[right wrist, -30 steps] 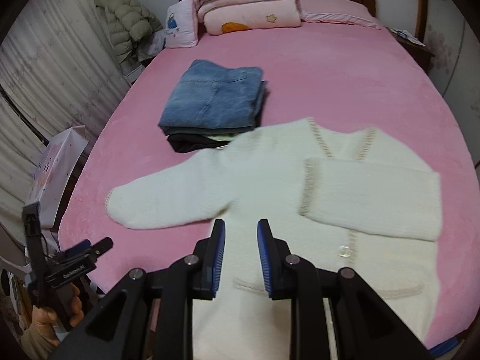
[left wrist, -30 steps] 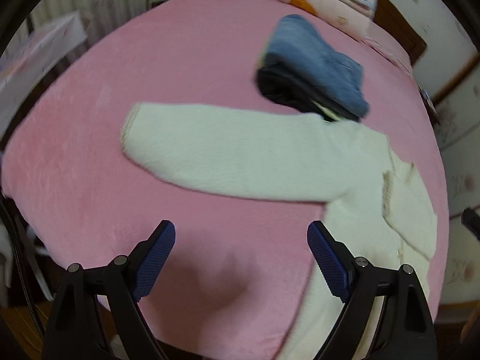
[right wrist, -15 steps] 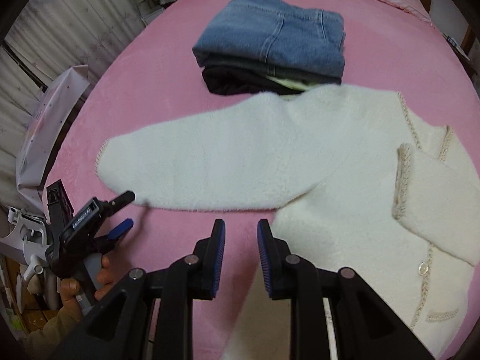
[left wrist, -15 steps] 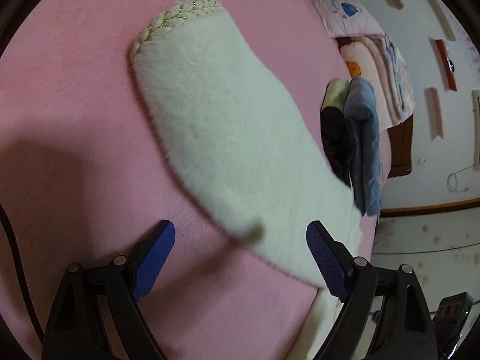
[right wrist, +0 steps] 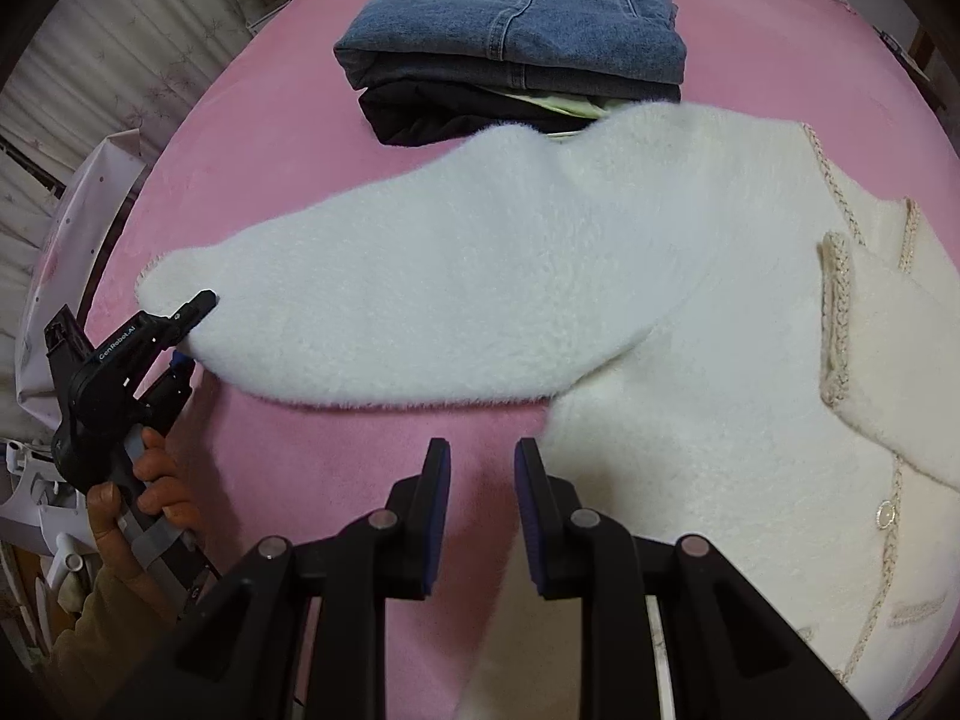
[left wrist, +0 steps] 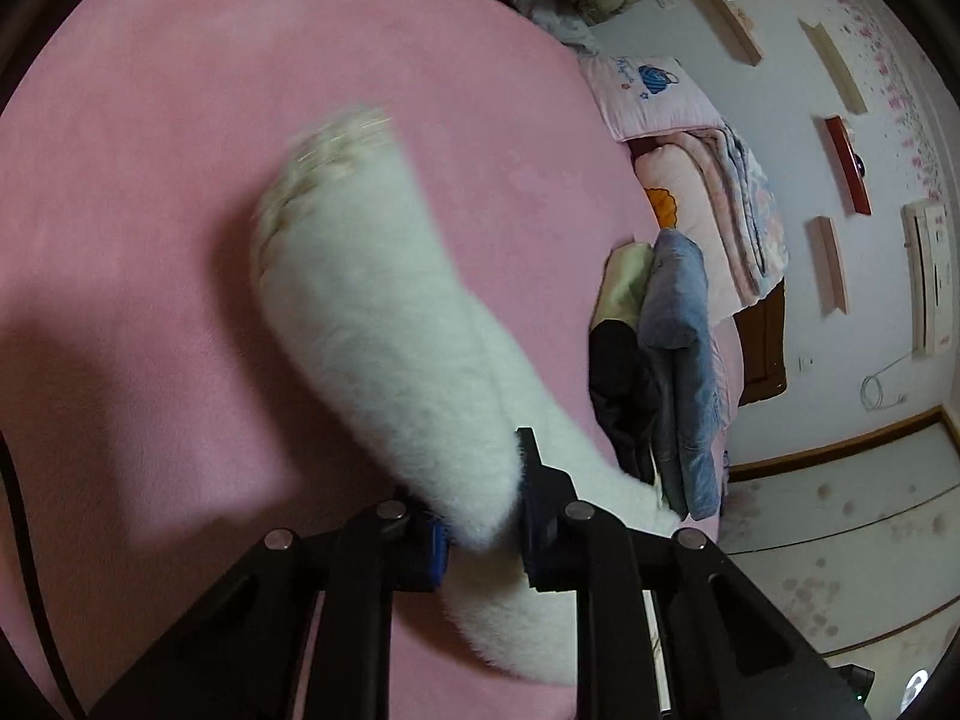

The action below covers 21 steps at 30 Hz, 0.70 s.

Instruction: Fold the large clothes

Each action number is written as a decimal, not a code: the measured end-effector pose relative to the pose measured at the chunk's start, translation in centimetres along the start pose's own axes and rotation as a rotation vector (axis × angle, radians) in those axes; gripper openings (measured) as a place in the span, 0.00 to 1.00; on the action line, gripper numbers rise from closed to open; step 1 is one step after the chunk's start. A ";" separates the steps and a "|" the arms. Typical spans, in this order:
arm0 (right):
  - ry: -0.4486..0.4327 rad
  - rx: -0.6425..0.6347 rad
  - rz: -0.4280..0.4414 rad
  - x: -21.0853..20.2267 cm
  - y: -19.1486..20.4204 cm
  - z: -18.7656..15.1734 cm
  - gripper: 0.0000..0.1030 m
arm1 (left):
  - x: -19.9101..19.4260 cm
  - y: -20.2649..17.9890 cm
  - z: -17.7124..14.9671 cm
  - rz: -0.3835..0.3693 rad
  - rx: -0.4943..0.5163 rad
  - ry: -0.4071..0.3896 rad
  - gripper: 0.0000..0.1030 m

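Note:
A fluffy white cardigan point(right wrist: 690, 312) lies spread on the pink bed. Its right sleeve point(right wrist: 888, 354) is folded across the chest. Its left sleeve point(right wrist: 372, 306) stretches out to the left. My left gripper point(left wrist: 480, 498) is shut on the lower edge of that sleeve point(left wrist: 384, 330) near the cuff, and shows in the right wrist view point(right wrist: 180, 330) at the sleeve's end. My right gripper point(right wrist: 482, 468) hovers over the pink cover just below the sleeve, beside the cardigan's body, jaws nearly closed and holding nothing.
A stack of folded clothes topped by blue jeans point(right wrist: 516, 24) sits just behind the cardigan, also in the left wrist view point(left wrist: 678, 372). Folded quilts and pillows point(left wrist: 708, 192) lie at the headboard. A white box point(right wrist: 78, 228) stands beside the bed's left edge.
My left gripper has closed from wide open onto the sleeve's edge. My right gripper has moved lower and closer to the bed, still nearly closed.

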State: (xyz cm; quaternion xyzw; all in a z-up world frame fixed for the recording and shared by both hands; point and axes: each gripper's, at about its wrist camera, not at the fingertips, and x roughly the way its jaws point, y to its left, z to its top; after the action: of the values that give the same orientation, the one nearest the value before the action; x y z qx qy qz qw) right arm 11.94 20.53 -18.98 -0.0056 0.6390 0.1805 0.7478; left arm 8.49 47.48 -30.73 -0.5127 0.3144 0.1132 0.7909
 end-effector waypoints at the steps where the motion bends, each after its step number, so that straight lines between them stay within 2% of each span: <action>1: -0.005 0.000 0.003 -0.3 -0.1 -0.1 0.21 | -0.7 -1.6 -0.1 0.023 0.040 -0.013 0.15; 4: -0.026 0.007 0.009 -1.4 -0.8 -0.2 0.21 | -2.6 -6.6 -0.7 0.063 0.163 -0.040 0.14; 7: -0.059 0.044 0.014 -2.9 -2.7 -0.3 0.21 | -4.3 -13.4 -2.0 0.056 0.337 -0.057 0.14; 11: -0.120 0.119 0.001 -5.6 -7.3 -1.0 0.21 | -4.0 -24.7 -6.5 -0.016 0.609 -0.059 0.14; 13: -0.151 0.163 -0.014 -7.0 -10.2 -2.0 0.21 | -3.3 -28.9 -9.4 -0.073 0.700 -0.037 0.15; 14: -0.167 0.189 -0.025 -7.8 -12.0 -2.6 0.21 | -2.6 -31.1 -11.3 -0.098 0.747 -0.028 0.19; 15: -0.180 0.214 -0.035 -8.5 -13.8 -3.3 0.21 | -1.5 -33.3 -14.2 -0.130 0.809 0.005 0.37; 16: -0.193 0.242 -0.046 -9.2 -15.9 -4.2 0.21 | -0.5 -34.5 -16.4 -0.157 0.847 0.048 0.62; 17: -0.199 0.261 -0.055 -9.6 -17.6 -4.9 0.21 | 0.5 -35.5 -18.8 -0.180 0.884 0.092 0.72; 18: -0.202 0.278 -0.068 -10.0 -19.3 -5.7 0.21 | 1.5 -36.1 -21.1 -0.192 0.917 0.123 0.80; 21: -0.196 0.322 -0.119 -10.6 -24.3 -8.1 0.21 | 4.3 -36.2 -26.9 -0.165 1.002 0.219 0.80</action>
State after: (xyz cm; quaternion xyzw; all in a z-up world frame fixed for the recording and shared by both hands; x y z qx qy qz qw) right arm 9.71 -6.85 -15.70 0.0937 0.5824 0.0310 0.8069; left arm 19.75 6.88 -14.02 -0.1031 0.3694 -0.1683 0.9081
